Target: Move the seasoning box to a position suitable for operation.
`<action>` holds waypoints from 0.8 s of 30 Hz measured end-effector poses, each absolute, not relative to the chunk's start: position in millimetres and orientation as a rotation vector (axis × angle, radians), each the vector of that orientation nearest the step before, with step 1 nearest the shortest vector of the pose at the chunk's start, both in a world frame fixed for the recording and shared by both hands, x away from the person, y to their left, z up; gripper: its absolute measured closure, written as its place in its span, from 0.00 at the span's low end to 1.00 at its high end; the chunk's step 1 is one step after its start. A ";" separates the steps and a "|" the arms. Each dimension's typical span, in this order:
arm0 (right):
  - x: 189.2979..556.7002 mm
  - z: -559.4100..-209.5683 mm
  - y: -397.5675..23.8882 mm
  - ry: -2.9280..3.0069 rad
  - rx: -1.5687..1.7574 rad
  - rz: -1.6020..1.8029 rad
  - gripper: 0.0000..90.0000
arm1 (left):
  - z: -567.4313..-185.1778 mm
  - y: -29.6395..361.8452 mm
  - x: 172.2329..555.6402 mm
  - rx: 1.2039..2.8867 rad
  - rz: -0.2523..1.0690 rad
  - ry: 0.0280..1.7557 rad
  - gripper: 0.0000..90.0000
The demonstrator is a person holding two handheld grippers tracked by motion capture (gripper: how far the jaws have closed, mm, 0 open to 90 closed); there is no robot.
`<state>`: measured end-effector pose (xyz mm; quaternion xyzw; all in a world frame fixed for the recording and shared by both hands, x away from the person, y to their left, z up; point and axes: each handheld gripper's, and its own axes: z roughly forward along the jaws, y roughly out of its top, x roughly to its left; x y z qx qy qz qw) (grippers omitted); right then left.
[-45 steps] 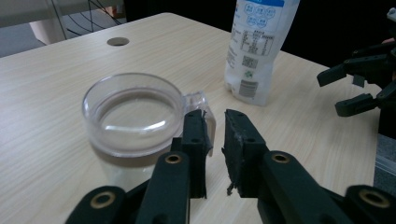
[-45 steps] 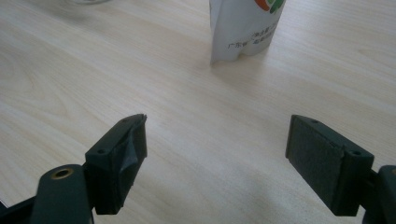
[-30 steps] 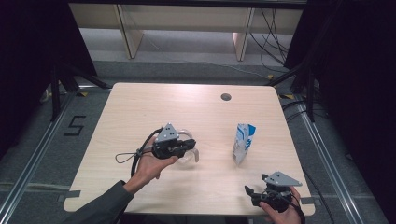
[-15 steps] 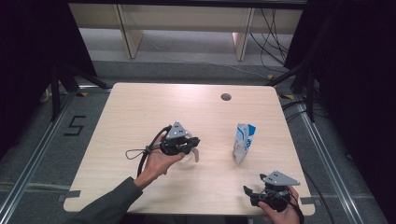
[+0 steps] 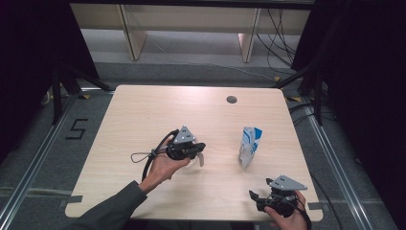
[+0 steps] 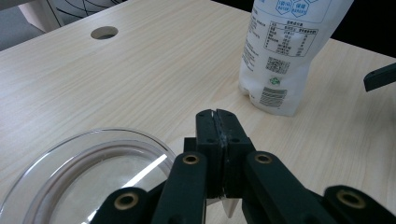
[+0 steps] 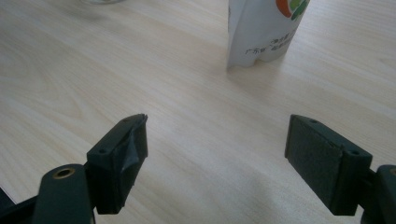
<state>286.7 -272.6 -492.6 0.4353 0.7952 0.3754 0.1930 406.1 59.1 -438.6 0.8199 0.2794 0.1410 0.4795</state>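
Wood table [image 5: 143,110], grey floor [image 5: 201,62].

The left gripper [image 5: 197,154] is held above the middle of the table, its tips pointed toward three o'clock in the high view; its jaws have just been closing and are pressed together in the left gripper view. The right gripper [image 5: 253,196] is held at five o'clock, pointed toward nine o'clock, its jaws spread wide apart.
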 end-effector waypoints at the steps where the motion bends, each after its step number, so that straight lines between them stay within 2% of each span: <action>1: 286.5 -492.9 -272.1 2.249 1.236 1.057 0.25 | -438.7 59.2 406.0 2.002 0.342 0.684 0.98; 24: 288.0 -493.7 -271.1 2.251 1.229 1.060 0.25 | -437.4 88.0 384.9 2.063 0.413 0.614 0.98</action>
